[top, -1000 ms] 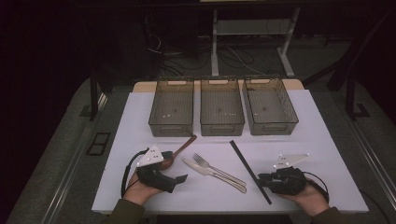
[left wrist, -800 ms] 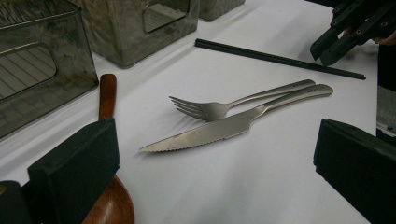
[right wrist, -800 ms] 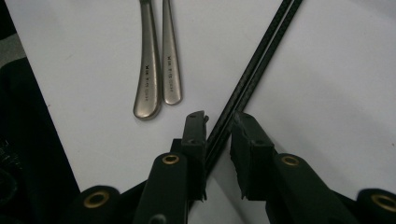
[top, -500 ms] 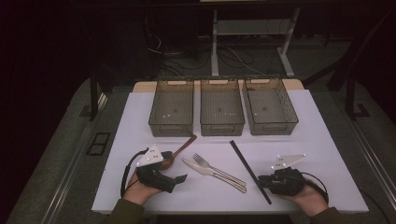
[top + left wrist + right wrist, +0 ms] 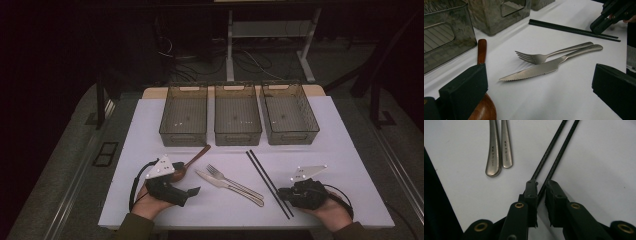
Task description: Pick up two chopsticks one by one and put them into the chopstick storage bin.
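Nearest, at the right, right gripper (image 5: 541,185) with jaws just closing, nearly clenched around one of the black chopsticks (image 5: 554,161), pad contact impossible to tell. At the left, left gripper (image 5: 537,86) spread wide, grasping nothing, wooden spoon (image 5: 482,50) beside one jaw. Farther out, fork (image 5: 541,57) and knife (image 5: 544,68) side by side on the white table (image 5: 345,150), three mesh bins (image 5: 238,120) beyond.

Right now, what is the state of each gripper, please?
Left gripper: open, holding nothing, beside the wooden spoon.
Right gripper: jaws just closing around the chopsticks, a small gap remains.
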`<state>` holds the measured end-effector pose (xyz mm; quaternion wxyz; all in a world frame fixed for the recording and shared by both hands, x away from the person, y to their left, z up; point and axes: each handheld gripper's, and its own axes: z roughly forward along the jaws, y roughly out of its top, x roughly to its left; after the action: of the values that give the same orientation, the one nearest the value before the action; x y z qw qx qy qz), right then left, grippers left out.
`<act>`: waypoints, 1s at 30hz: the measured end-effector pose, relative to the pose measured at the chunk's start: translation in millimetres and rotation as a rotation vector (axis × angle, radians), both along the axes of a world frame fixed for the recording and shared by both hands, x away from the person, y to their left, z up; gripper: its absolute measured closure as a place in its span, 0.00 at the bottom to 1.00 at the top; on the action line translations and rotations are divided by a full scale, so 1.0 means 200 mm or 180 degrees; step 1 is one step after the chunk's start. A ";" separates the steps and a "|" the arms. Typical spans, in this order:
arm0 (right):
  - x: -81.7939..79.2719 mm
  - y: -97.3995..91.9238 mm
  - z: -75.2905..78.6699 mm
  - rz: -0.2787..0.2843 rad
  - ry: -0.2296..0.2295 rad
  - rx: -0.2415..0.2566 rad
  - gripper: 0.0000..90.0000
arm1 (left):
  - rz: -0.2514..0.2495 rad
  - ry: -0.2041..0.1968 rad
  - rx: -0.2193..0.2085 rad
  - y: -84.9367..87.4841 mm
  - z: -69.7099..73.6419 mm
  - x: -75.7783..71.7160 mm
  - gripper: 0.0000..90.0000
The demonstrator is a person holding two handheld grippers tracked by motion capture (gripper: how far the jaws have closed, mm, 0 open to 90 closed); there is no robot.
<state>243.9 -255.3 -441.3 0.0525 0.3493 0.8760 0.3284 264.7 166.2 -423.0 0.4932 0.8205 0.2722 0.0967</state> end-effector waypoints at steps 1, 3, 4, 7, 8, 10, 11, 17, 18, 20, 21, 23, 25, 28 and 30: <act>0.00 0.00 0.00 0.0000 0.0000 0.0000 0.87 | 0.0000 0.0000 0.0000 0.00 0.00 0.00 0.00; 0.00 0.00 0.00 -0.0006 -0.0019 -0.0039 0.87 | -0.0001 0.0001 0.0005 0.00 0.00 0.00 0.00; 0.00 0.00 0.00 -0.0008 -0.0024 -0.0050 0.88 | -0.0001 0.0003 0.0004 0.00 0.00 0.00 0.00; 0.00 -0.01 0.00 -0.0036 -0.0034 -0.0078 0.89 | -0.0005 0.0002 0.0008 0.00 0.00 0.00 0.00; 0.01 -0.01 0.00 -0.0053 -0.0031 -0.0091 0.89 | -0.0006 0.0001 0.0006 0.00 0.00 0.00 0.00; 0.01 -0.02 0.00 -0.0075 -0.0037 -0.0119 0.90 | -0.0007 -0.0001 0.0008 0.00 0.00 0.00 0.00; 0.01 -0.02 0.00 -0.0075 -0.0037 -0.0119 0.90 | -0.0007 0.0000 0.0008 0.00 0.00 0.00 0.00; 0.02 -0.04 0.00 -0.0122 -0.0050 -0.0137 0.91 | -0.0011 0.0002 0.0005 0.00 0.00 0.00 0.00; 0.02 -0.05 0.00 -0.0132 -0.0061 -0.0154 0.92 | -0.0012 0.0000 0.0005 0.00 0.00 0.00 0.00; 0.02 -0.05 0.01 -0.0149 -0.0059 -0.0157 0.92 | -0.0011 0.0000 0.0006 0.00 0.00 0.00 0.00; 0.03 -0.06 0.01 -0.0176 -0.0050 -0.0160 0.92 | -0.0014 0.0001 0.0008 0.00 0.00 0.00 0.00; 0.03 -0.07 0.01 -0.0206 -0.0057 -0.0172 0.92 | -0.0009 0.0001 -0.0001 0.00 0.00 0.00 0.00; 0.04 -0.08 0.01 -0.0234 -0.0069 -0.0187 0.92 | -0.0010 0.0001 -0.0002 0.00 0.00 0.00 0.00; 0.04 -0.09 0.01 -0.0273 -0.0081 -0.0199 0.92 | -0.0010 0.0008 0.0001 0.00 0.00 0.00 0.00; 0.05 -0.11 0.01 -0.0289 -0.0106 -0.0220 0.92 | -0.0008 0.0004 -0.0004 0.00 0.00 0.00 0.00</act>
<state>254.4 -277.6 -440.0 0.0939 0.3811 0.8691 0.3010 264.5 166.0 -423.2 0.4937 0.8206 0.2716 0.0954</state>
